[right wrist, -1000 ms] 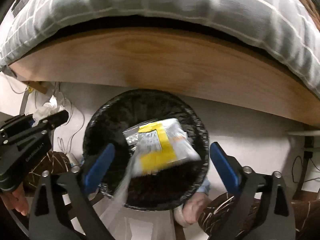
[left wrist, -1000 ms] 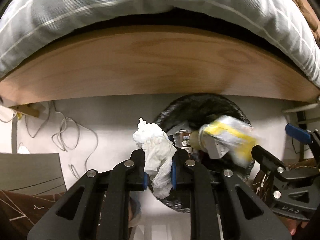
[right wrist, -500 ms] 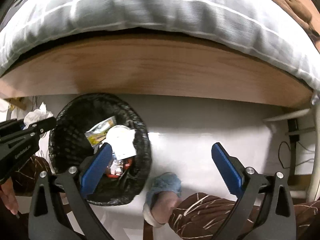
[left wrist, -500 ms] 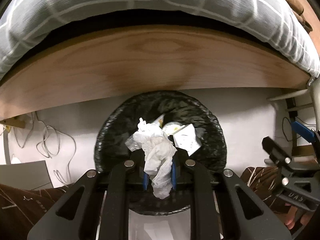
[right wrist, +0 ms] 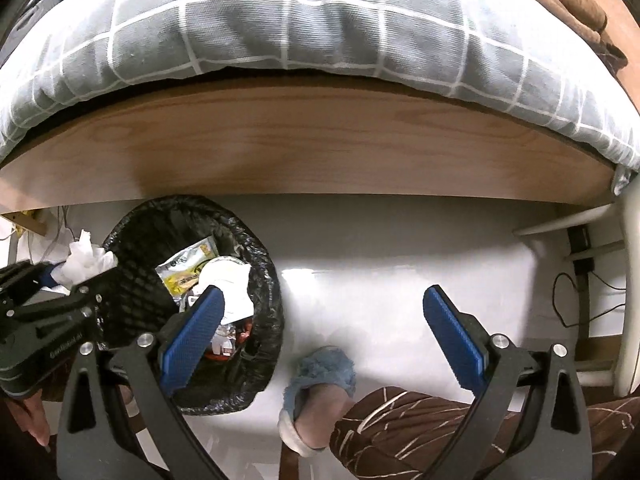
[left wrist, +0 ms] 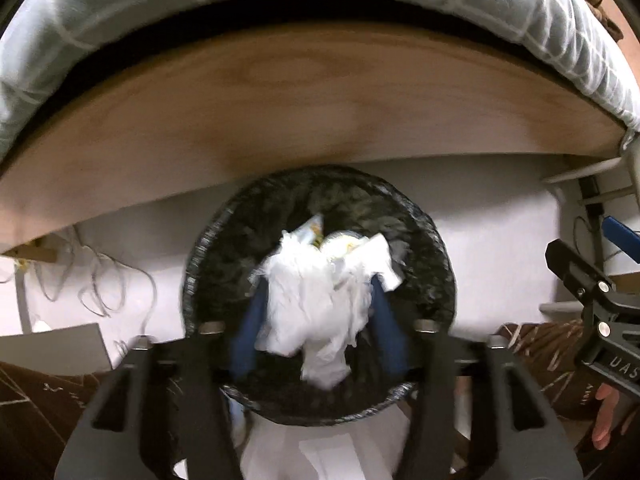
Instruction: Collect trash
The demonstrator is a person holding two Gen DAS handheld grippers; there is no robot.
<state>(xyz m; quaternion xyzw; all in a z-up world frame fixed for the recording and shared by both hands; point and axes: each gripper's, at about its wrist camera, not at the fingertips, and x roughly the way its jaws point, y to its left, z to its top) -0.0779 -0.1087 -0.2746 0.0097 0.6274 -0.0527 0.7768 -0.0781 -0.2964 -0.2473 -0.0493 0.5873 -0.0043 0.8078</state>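
From the left wrist view, the left gripper (left wrist: 316, 320) hangs directly over the black-lined trash bin (left wrist: 436, 248), its blue pads having just been spreading apart; the crumpled white tissue (left wrist: 316, 308) sits loose between them, blurred, and whether a pad touches it cannot be told. The bin's round rim lies just short of the wooden bed frame (left wrist: 300, 112), with bare white floor (left wrist: 492, 220) open to its right and a tangle of cables (left wrist: 100, 280) on the floor to its left. The right gripper's black body shows at the right edge, well apart from the bin. From the right wrist view, the right gripper (right wrist: 320, 336) has its jaws wide apart with nothing between them; its left pad overlaps the bin (right wrist: 132, 232) rim, while its right pad stands over clear floor (right wrist: 400, 240). Inside the bin lie a yellow wrapper (right wrist: 188, 268) and white paper. The tissue (right wrist: 86, 260) shows at the left gripper (right wrist: 60, 276), over the bin's far left rim. A blue fuzzy slipper (right wrist: 324, 368) on a foot rests just beside the bin's right wall, below the frame (right wrist: 320, 148) and grey checked quilt (right wrist: 300, 28).
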